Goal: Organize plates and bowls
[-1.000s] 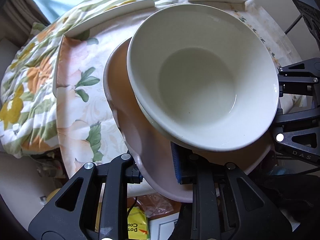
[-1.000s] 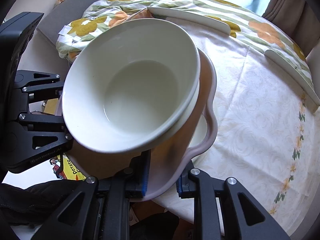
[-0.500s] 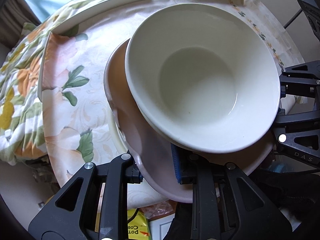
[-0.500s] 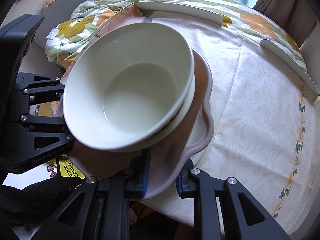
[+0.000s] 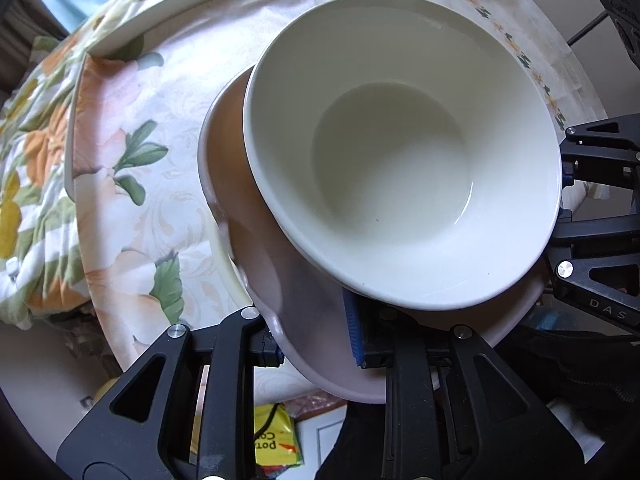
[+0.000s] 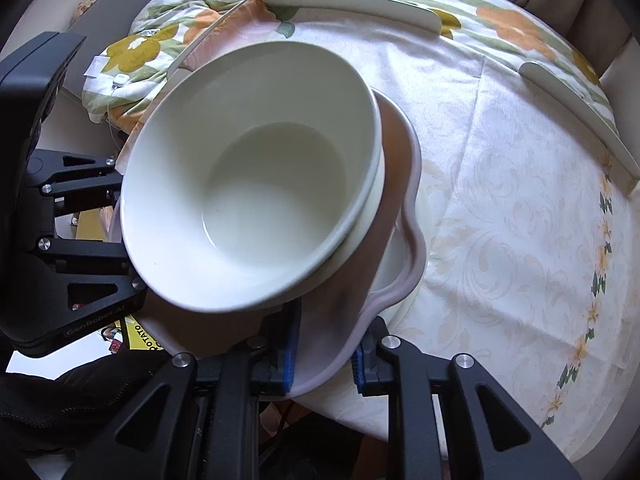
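Left gripper point(image 5: 316, 340): clamped on pink plate point(image 5: 280, 280) rim
White bowl point(image 5: 400, 152): stacked on plate (another bowl beneath)
Tablecloth point(image 5: 160, 184): floral, far left

The top bowl point(image 5: 400, 152) sits in another bowl point(image 6: 372, 204), and both sit on the plate point(image 5: 256, 248). The plate is over the near edge of the surface point(image 6: 500, 184). 1 gripper point(image 5: 316, 344) holds the plate's near rim; the other gripper point(image 6: 324, 356) holds its other side.

Place: a home, a lived-in dining corner.
Desk point(image 6: 500, 208): round, under a cream damask cloth with a flower border.
Bedding: floral quilt point(image 5: 28, 184) bunched at the far edge.
Window: curtain point(image 6: 560, 4) at far right.
Floor: yellow snack packet point(image 5: 276, 436) near the desk.
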The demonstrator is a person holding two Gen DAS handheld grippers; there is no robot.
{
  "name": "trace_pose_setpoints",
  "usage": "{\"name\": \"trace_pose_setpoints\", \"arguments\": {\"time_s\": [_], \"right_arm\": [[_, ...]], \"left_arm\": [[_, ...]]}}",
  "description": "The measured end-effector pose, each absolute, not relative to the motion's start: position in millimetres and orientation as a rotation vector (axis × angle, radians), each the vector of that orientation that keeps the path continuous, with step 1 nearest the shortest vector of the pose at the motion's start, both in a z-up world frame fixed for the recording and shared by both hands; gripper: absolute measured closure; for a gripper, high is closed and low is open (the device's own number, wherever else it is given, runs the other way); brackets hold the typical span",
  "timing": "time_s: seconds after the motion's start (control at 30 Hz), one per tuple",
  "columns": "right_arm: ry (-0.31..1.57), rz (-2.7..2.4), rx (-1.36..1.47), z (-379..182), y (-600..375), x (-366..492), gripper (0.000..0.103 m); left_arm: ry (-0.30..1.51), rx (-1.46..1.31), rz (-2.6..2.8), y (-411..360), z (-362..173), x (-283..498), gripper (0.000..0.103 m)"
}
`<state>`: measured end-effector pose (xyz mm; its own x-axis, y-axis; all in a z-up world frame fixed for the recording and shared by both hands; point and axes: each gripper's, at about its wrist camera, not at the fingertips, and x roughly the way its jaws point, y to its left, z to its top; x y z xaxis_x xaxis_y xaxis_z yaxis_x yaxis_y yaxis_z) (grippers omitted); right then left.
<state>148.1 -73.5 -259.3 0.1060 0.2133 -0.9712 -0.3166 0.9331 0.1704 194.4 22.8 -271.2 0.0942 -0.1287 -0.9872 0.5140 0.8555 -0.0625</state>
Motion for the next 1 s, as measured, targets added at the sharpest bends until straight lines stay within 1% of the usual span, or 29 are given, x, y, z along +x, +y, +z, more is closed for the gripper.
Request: {"name": "trace_pose_setpoints", "arguments": {"time_s": [0.07,0.17,0.27,0.3,0.33,0.43,0.6,0.67,0.7,0.73,0.8,1.0], "right_arm": [[1.43,0.384,-0.082,-257,-74,149,0.082],[1.445,0.376,-0.088,-256,-72,148,0.077],[1.447,0.369,-0.073,-254,-71,144,0.07],[1.447,0.367,-0.066,-253,-71,143,0.064],[1.446,0.367,-0.055,-252,-71,142,0.063],[1.445,0.349,-0.04,-250,-72,139,0.063],[1.446,0.327,-0.023,-244,-76,136,0.063],[1.445,0.324,-0.011,-243,-79,135,0.063],[1.443,0.323,-0.004,-241,-80,134,0.062],[1.436,0.323,0.004,-239,-82,133,0.06],[1.431,0.33,0.016,-238,-84,133,0.057],[1.408,0.349,0.03,-232,-86,128,0.057]], "left_arm": [[1.421,0.335,-0.501,23,-271,195,0.083],[1.435,0.346,-0.517,23,-270,194,0.082],[1.439,0.359,-0.544,21,-268,191,0.075],[1.439,0.358,-0.554,20,-267,189,0.071],[1.435,0.355,-0.558,20,-266,188,0.067],[1.435,0.331,-0.581,23,-260,186,0.058],[1.43,0.335,-0.584,23,-256,180,0.055],[1.431,0.329,-0.574,23,-254,179,0.05],[1.428,0.33,-0.565,23,-253,178,0.044],[1.416,0.331,-0.557,23,-250,177,0.035],[1.396,0.325,-0.547,22,-246,176,0.026],[1.379,0.279,-0.491,26,-237,173,0.026]]}}
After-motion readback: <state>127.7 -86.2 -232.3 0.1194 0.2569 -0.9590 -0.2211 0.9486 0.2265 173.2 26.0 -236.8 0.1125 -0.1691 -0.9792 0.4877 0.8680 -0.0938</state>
